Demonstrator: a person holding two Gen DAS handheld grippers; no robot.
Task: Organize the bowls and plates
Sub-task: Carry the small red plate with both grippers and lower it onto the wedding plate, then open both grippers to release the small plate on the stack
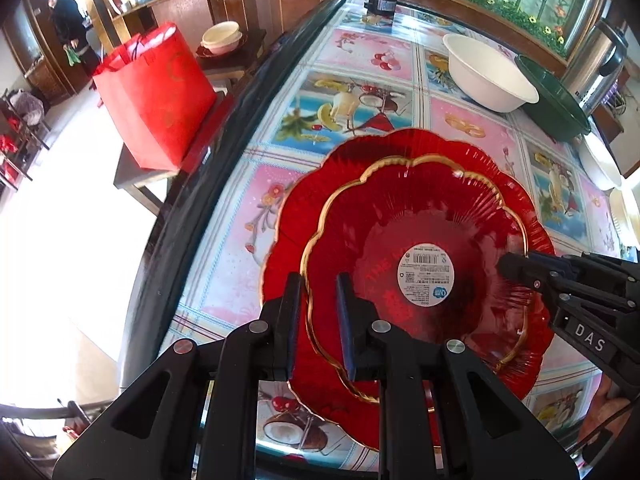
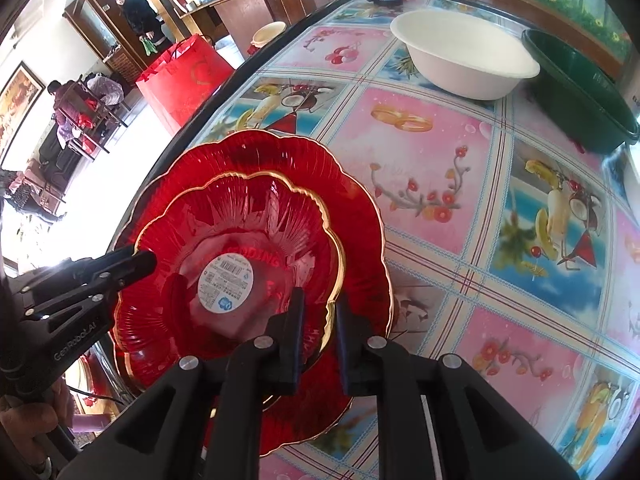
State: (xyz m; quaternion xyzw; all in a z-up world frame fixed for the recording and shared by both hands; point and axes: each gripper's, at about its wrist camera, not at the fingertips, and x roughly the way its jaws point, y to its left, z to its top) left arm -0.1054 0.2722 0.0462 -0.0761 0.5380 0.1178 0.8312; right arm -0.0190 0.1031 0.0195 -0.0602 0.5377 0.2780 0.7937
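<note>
A small red glass bowl with a gold scalloped rim [image 1: 404,216] [image 2: 248,216] and a round white sticker sits inside a larger red glass plate [image 1: 304,208] [image 2: 352,208] on the table. My left gripper [image 1: 318,280] straddles the bowl's left rim, one finger each side, with a narrow gap showing. My right gripper [image 2: 318,298] straddles the bowl's right rim the same way. Each gripper also shows at the other view's edge: the right gripper in the left wrist view [image 1: 516,266] and the left gripper in the right wrist view [image 2: 138,262].
A white basin [image 1: 488,72] [image 2: 464,60] and a dark green basin [image 1: 556,100] [image 2: 580,88] stand at the table's far side, past a black motor [image 1: 380,0]. A red bag [image 1: 156,96] stands on a low stool beyond the table's left edge [image 1: 192,200].
</note>
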